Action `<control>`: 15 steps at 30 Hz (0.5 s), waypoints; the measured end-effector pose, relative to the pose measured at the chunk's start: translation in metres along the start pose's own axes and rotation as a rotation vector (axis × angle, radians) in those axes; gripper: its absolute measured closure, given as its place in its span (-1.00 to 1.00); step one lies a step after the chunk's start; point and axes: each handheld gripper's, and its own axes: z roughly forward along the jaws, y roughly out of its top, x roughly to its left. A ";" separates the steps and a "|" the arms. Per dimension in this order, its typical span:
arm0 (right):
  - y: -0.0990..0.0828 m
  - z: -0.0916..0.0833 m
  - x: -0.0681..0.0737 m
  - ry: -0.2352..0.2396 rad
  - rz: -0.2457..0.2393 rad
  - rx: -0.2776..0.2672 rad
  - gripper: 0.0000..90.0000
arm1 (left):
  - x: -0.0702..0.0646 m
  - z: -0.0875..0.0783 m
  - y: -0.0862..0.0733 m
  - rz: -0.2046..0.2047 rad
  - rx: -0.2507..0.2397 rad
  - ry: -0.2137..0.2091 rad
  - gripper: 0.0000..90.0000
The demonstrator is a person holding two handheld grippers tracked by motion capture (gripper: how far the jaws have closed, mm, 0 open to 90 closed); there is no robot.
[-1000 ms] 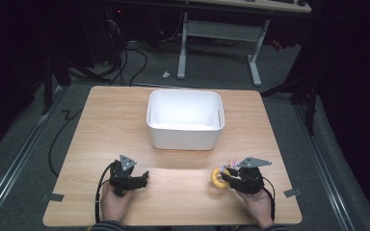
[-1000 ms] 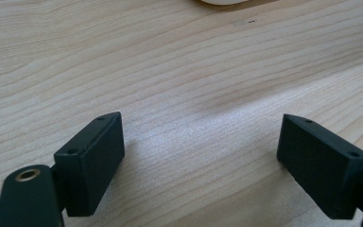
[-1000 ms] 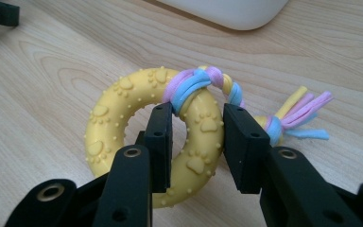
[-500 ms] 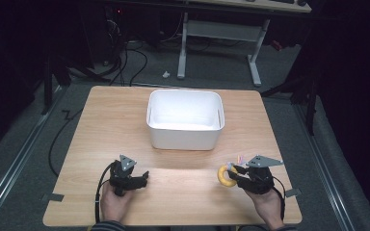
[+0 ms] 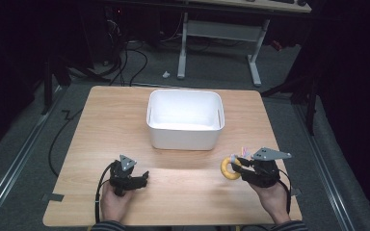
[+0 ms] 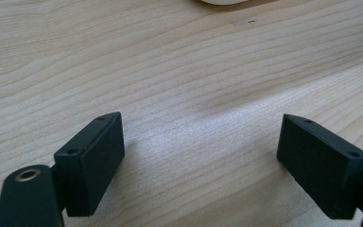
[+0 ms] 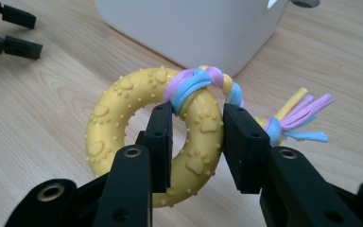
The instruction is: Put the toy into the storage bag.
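High view: wooden surface (image 5: 101, 120) with a white rectangular bin (image 5: 184, 119) near its far middle. Left gripper (image 5: 142, 177) low over the near left part, held in a hand (image 5: 114, 202), well apart from the bin. Right gripper (image 5: 237, 166) at the near right, clamped on a yellow ring toy (image 5: 229, 169), raised a little off the wood, nearer than the bin's right corner and clear of it.

Left gripper view: jaws wide apart, nothing between them, bare wood grain below; a sliver of the bin's base at the top edge.

Right gripper view: jaws closed on the near right side of the paw-print ring toy (image 7: 123, 123), one through the hole, one outside. Braided rope (image 7: 203, 82) in purple, blue and yellow knotted round the ring, frayed tassel ends (image 7: 302, 116) trailing right. Bin wall (image 7: 194, 28) just behind; left gripper (image 7: 9, 33) far off at the top left.
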 end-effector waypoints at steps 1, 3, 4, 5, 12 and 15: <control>0.000 0.000 0.000 0.000 0.000 0.000 0.46 | 0.000 0.000 0.000 0.000 0.000 0.000 -0.64; 0.004 -0.003 -0.002 0.002 0.006 -0.007 0.46 | 0.000 0.000 0.000 0.000 0.000 0.000 -0.64; 0.005 -0.004 -0.002 0.002 0.001 -0.010 0.46 | 0.000 0.000 0.000 0.000 0.000 0.000 -0.64; 0.008 -0.006 -0.003 -0.001 0.000 -0.013 0.46 | 0.000 0.000 0.000 0.001 0.000 0.000 -0.64; 0.027 -0.021 -0.007 -0.011 -0.019 -0.039 0.46 | 0.000 0.000 0.000 0.000 0.000 0.000 -0.64; 0.037 -0.025 -0.005 0.002 -0.034 -0.051 0.46 | 0.000 0.000 0.000 0.000 0.000 -0.001 -0.64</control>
